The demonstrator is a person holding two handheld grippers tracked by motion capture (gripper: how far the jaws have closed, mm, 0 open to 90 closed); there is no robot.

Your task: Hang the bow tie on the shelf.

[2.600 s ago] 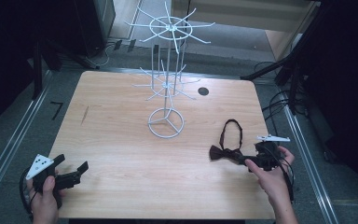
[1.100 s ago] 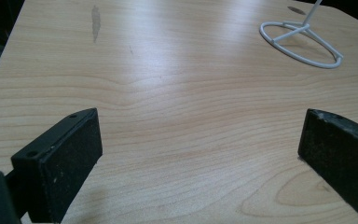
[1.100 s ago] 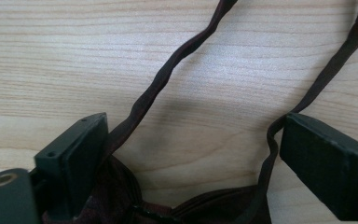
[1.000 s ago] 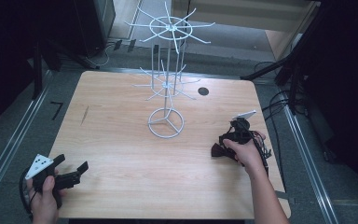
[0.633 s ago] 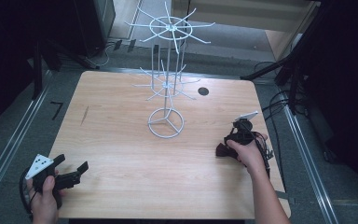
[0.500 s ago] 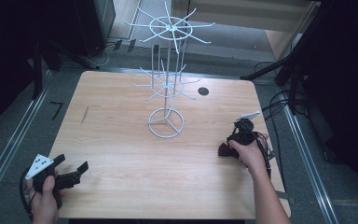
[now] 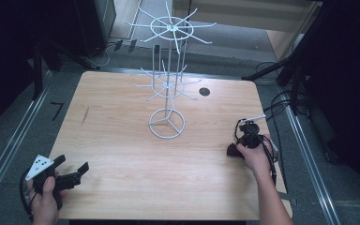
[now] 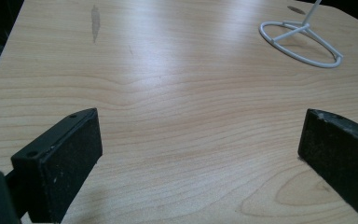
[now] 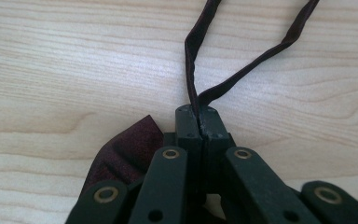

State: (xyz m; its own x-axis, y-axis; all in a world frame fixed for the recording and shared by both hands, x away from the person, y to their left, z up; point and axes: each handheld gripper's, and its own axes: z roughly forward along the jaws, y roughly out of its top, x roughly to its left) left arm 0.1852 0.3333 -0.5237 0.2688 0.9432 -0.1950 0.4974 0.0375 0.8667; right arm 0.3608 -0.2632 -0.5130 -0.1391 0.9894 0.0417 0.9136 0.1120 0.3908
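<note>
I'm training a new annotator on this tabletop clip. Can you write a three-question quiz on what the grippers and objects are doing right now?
1. True or false: the right gripper has its jaws closed on the thin strap of the dark maroon fabric bow tie.
2. How do the left gripper's jaws stand? A) wide apart over bare wood B) closed on the strap C) around the stand's base
3. Fill in: the white wire display stand rests on the light wooden table on a ____-shaped base.

Key: 1 true; 2 A; 3 ring.
</note>
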